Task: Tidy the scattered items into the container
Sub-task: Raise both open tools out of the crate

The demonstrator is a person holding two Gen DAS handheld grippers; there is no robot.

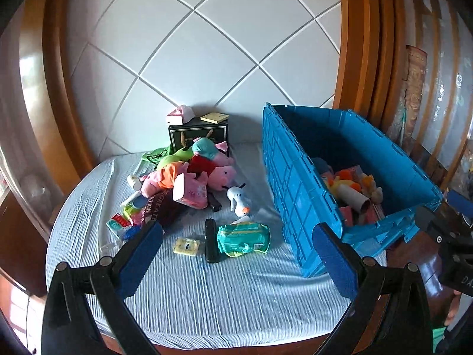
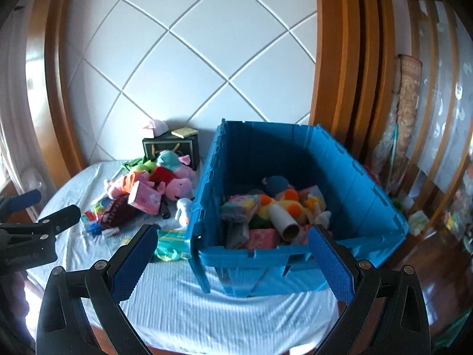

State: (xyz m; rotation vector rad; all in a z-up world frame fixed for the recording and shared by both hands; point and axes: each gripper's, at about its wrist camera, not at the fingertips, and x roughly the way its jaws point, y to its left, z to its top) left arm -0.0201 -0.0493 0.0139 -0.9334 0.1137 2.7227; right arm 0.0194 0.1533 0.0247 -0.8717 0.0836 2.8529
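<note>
A bed covered with a pale blue, finely ribbed sheet (image 1: 207, 290) stands against a white headboard (image 1: 207, 44) quilted in diamond panels and framed in varnished wood. The left gripper (image 1: 236, 254) is spread wide and holds nothing; its blue ridged pads (image 1: 142, 254) hang above the sheet, framing a green soft-plastic wipes packet (image 1: 244, 238), a black cylindrical flashlight (image 1: 210, 242) and a small yellow square card (image 1: 186, 247). The right gripper (image 2: 233, 261) is likewise wide open and empty, its pads (image 2: 134, 261) in front of the near rim of the blue ribbed plastic crate (image 2: 295, 254), apparently not touching it. The crate, on the bed's right side, contains plush toys, a cardboard tube (image 2: 283, 217) and pink blocks. Left of it lies the scattered heap: pink pig plush toys (image 1: 221, 174), a white duck plush (image 1: 238, 201), a pink box (image 1: 190, 193) and a dark green box (image 1: 198, 134) at the headboard.
</note>
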